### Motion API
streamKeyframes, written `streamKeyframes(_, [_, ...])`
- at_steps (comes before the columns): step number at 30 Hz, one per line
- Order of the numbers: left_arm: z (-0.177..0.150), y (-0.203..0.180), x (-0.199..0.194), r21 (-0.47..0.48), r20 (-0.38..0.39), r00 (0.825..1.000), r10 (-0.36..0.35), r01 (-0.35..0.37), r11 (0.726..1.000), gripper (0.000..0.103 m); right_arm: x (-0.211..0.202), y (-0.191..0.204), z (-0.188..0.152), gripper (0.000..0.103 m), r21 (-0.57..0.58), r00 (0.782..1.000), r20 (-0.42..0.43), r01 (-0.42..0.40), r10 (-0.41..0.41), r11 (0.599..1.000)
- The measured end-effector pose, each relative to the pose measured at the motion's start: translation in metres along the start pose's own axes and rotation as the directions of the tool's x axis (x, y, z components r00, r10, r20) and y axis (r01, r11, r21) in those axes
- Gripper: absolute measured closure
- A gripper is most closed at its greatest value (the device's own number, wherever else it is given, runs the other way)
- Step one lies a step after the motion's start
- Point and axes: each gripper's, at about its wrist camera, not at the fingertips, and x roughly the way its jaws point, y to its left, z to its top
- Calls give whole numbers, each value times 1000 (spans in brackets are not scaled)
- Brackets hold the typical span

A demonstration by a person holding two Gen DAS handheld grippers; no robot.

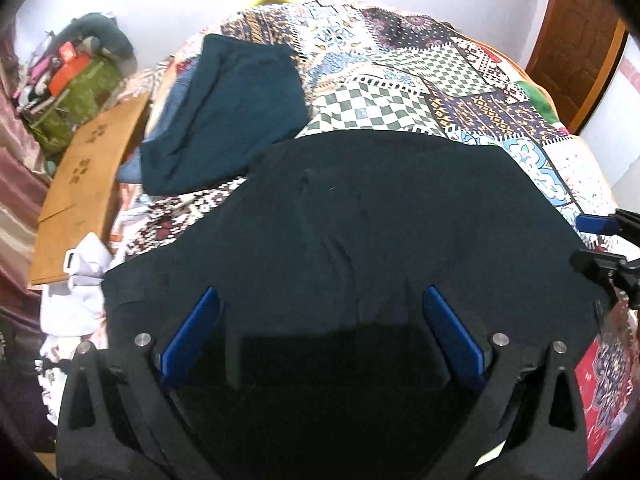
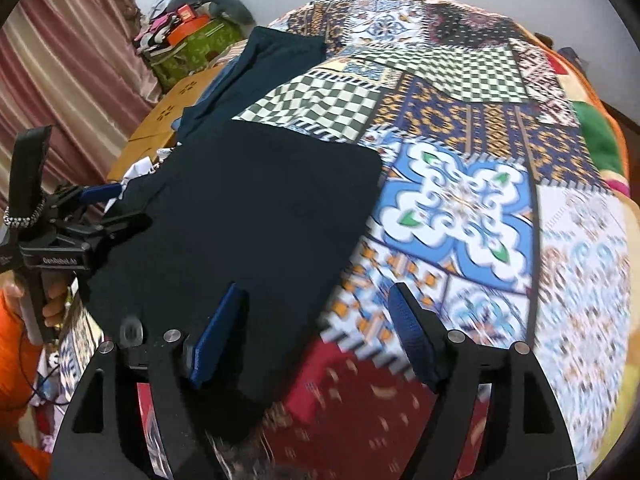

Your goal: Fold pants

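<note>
Dark navy pants lie folded flat on a patchwork bedspread; they also show in the right wrist view. My left gripper is open above the near part of the pants, holding nothing. My right gripper is open over the pants' right edge, empty. The right gripper shows at the left view's right edge. The left gripper shows at the right view's left side, at the pants' left edge.
A teal folded garment lies at the far left of the bed on blue clothes. A brown cardboard sheet and white cloth lie left. A green box with clutter and pink curtain stand beyond.
</note>
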Motion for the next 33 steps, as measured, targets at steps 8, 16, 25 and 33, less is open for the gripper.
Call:
streamKeyframes(8, [-18, 13, -24, -47, 44, 999, 3, -1, 999, 0, -21, 2, -15, 30, -23, 996, 33, 87, -87, 996])
streamKeyframes(16, [-32, 52, -70, -159, 153, 979, 134, -109, 981, 0, -53, 21, 3, 30, -71, 976, 166, 155, -141, 985])
streamKeyframes(25, [-78, 138, -83, -424, 120, 983, 137, -74, 903, 0, -60, 74, 37, 30, -155, 957, 279, 131, -84, 979])
streamKeyframes(33, [-129, 184, -45, -590, 20, 1000, -15, 24, 807, 0, -6, 115, 44, 30, -223, 979, 197, 100, -55, 970])
